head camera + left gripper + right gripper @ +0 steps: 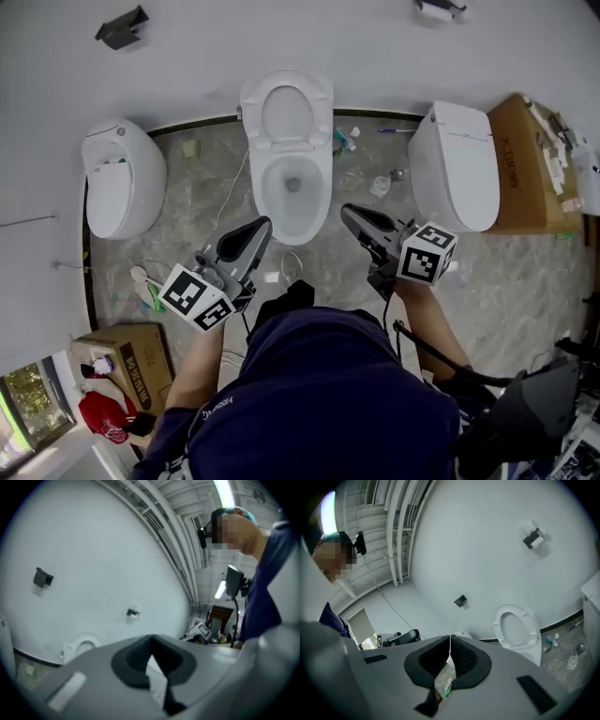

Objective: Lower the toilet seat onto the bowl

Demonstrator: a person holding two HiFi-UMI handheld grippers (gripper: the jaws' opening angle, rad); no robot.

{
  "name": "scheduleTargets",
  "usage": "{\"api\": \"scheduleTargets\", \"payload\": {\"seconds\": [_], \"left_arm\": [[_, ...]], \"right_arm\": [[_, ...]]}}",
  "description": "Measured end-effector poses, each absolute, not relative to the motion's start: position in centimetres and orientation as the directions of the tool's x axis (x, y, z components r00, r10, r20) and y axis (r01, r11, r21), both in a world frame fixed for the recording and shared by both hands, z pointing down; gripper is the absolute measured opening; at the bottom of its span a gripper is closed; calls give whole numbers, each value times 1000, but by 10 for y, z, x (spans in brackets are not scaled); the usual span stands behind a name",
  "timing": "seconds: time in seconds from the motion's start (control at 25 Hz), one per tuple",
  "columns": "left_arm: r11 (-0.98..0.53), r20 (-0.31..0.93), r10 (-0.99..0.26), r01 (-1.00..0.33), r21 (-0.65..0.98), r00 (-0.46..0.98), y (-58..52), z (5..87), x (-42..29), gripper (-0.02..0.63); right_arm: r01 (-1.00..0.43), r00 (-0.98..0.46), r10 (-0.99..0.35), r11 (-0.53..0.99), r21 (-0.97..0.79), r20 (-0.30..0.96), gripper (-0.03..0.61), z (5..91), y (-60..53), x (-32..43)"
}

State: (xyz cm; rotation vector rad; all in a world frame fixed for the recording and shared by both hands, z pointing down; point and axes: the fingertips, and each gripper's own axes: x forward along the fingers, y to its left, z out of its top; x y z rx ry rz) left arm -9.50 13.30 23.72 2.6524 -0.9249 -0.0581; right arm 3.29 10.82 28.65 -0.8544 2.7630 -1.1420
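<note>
The person's dark top is filling the lower middle of the head view and is covering the floor beneath it. In the left gripper view, the grey body of the left gripper is taking the whole lower half. Only the upper part of the toilet seat is showing there, at the lower left, and the bowl is hidden behind this grey body. In the right gripper view, the body of the right gripper is cutting off the lower front of the bowl. Some small things are lying on the floor beside the bowl, too small to tell what they are.

The toilet seat is standing upright against the white wall, above the open bowl of the middle toilet. A closed toilet is standing at the left and another closed toilet at the right, next to a cardboard box.

The left gripper is pointing toward the front left of the bowl and the right gripper toward its front right. Both are well apart from the seat. The jaws of each gripper are pressed together at the tips, with nothing between them. In the right gripper view, the toilet seat is lying to the right of the jaws and beyond them.
</note>
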Motion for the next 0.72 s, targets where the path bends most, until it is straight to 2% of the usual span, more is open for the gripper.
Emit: {"api": "scheduleTargets", "payload": {"seconds": [0.36,0.72], "left_arm": [[-729,55,-614,-593,342,787,47,242,-139,3],[-722,54,-625,-604,338,779,11,239,-144,3]], "right_arm": [[-488,-845,-498,570,-661,194,8,290,23,-9],[-472,-855,-484,584,-660,184,8,288,-17,-19]]}}
